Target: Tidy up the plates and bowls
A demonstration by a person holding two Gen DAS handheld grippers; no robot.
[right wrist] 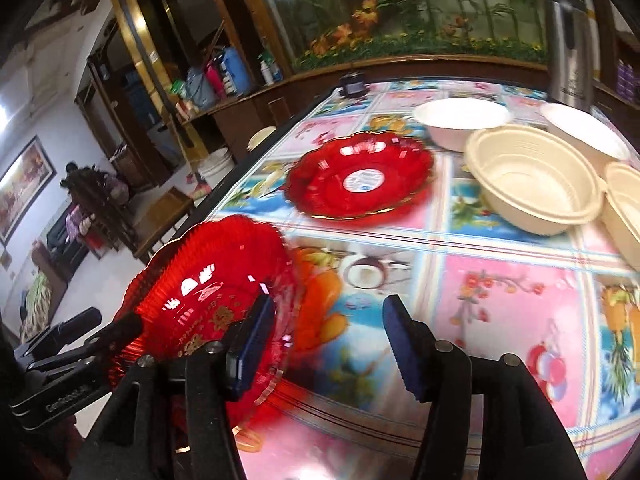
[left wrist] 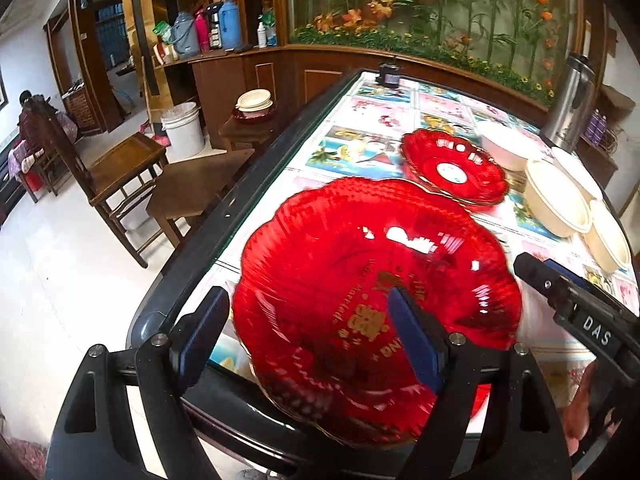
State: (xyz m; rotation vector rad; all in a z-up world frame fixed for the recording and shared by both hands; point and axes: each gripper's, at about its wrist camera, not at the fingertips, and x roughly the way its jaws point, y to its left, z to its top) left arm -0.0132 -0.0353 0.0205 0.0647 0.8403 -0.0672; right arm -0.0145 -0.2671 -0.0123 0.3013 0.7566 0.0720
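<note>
A large red scalloped plate [left wrist: 372,300] [right wrist: 208,292] with gold lettering lies at the table's near left corner. My left gripper [left wrist: 310,336] is open: one pad hangs over the plate's middle, the other just outside its left rim, and neither presses on it. My right gripper [right wrist: 330,344] is open at the plate's right rim with only tablecloth between its pads. A smaller red plate [left wrist: 452,170] [right wrist: 360,178] lies further back. Beside it stand a cream bowl [left wrist: 556,204] [right wrist: 532,184] and a white bowl [left wrist: 504,144] [right wrist: 460,120].
More pale bowls [right wrist: 584,128] [right wrist: 628,208] line the table's right side beside a steel thermos [left wrist: 572,100] [right wrist: 568,40]. A small black device [left wrist: 390,74] sits at the far edge. Left of the table [left wrist: 192,248] are a wooden chair [left wrist: 120,168] and a white bucket [left wrist: 182,128].
</note>
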